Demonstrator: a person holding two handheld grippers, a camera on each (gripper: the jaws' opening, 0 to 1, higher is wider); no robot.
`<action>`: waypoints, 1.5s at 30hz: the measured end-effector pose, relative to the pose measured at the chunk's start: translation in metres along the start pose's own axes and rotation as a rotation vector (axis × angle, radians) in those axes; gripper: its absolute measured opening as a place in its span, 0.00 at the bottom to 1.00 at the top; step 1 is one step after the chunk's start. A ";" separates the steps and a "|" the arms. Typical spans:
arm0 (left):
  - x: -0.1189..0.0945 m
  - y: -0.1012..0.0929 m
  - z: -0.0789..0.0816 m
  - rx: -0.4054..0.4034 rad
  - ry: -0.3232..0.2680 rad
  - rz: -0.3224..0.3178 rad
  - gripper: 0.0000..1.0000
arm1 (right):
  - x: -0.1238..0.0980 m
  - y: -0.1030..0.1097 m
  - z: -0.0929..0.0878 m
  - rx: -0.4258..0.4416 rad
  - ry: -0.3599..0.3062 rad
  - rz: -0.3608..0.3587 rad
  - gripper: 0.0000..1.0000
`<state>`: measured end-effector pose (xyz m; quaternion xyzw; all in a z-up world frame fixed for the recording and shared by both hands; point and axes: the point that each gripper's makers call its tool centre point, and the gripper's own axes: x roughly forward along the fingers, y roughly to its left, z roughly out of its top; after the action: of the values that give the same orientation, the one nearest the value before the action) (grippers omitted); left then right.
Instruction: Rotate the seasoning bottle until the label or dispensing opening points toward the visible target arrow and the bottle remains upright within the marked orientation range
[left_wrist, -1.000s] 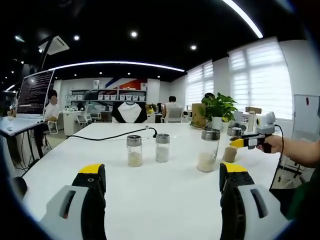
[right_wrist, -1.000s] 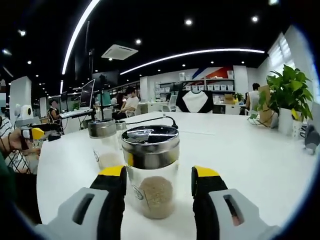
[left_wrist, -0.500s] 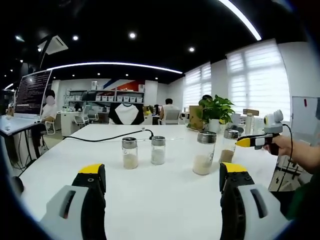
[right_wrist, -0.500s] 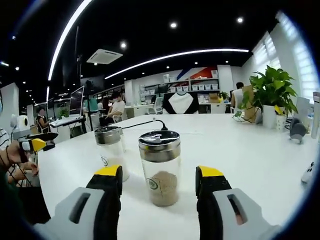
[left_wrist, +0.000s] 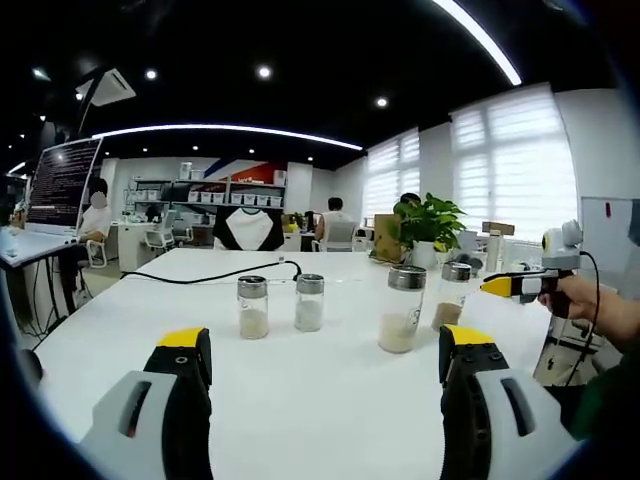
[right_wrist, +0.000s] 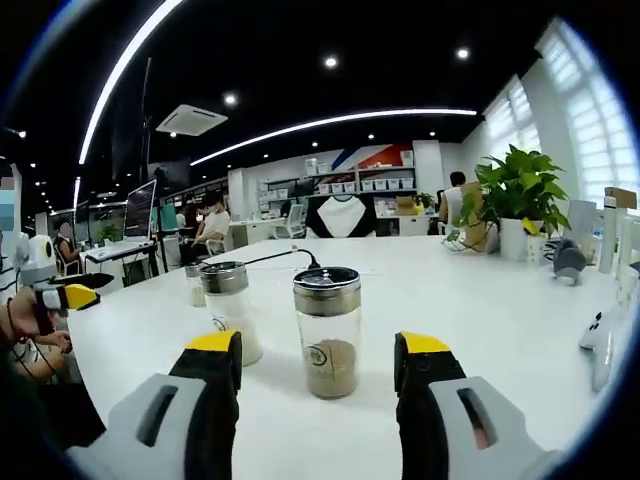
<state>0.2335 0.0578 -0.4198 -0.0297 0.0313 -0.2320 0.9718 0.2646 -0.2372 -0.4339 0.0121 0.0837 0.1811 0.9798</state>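
Both grippers' fingers stood apart, empty. The right gripper (right_wrist: 315, 362) faced the upright seasoning bottle (right_wrist: 327, 331) on the table (right_wrist: 480, 310), seemingly released; regrasping comes next only if misaligned.

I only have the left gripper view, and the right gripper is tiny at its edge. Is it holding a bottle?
Observer: No. In the right gripper view the right gripper is open. The brown seasoning bottle stands upright just beyond its tips, untouched.
Operator: Which way does its label face?
Observer: The round label faces the right gripper's camera.
Operator: Anything crowding it?
Observer: The white seasoning bottle stands to its left in that view, with a gap between them.
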 end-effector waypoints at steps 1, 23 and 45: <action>0.000 -0.001 0.000 0.002 -0.001 -0.003 1.00 | -0.001 0.001 0.000 -0.003 0.000 -0.001 0.62; 0.043 -0.007 0.009 0.047 -0.031 -0.058 0.93 | -0.012 0.003 -0.007 0.033 -0.010 -0.002 0.63; 0.138 -0.004 -0.024 0.079 0.067 -0.108 0.77 | -0.018 0.008 -0.003 0.007 -0.015 0.008 0.63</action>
<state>0.3525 -0.0091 -0.4504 0.0146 0.0528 -0.2859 0.9567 0.2444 -0.2362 -0.4335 0.0170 0.0766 0.1844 0.9797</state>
